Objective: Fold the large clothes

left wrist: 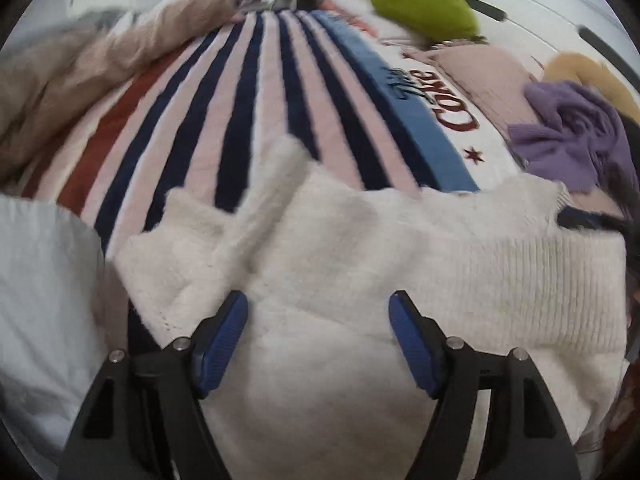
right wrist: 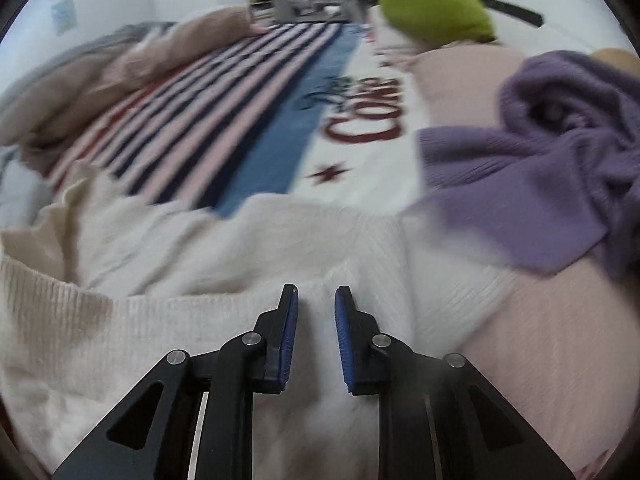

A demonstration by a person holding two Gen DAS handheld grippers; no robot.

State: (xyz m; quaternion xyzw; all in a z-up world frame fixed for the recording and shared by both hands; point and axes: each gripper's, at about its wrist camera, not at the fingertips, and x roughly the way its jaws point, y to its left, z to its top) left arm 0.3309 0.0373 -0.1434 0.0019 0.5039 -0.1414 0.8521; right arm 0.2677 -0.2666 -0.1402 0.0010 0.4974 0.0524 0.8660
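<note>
Cream knit sweater [left wrist: 360, 248] beneath left gripper [left wrist: 318, 304], fingers wide apart, right gripper [right wrist: 316, 294] fingers narrowly parted over it

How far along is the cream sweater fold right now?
Done: the cream sweater lies partly doubled over on the striped blanket. In hand: nothing is gripped; the left gripper is wide open and the right gripper narrowly open above the knit. Left: finishing this fold, then the purple sweater.

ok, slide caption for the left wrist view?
Left gripper open above cream sweater on striped blanket.
</note>
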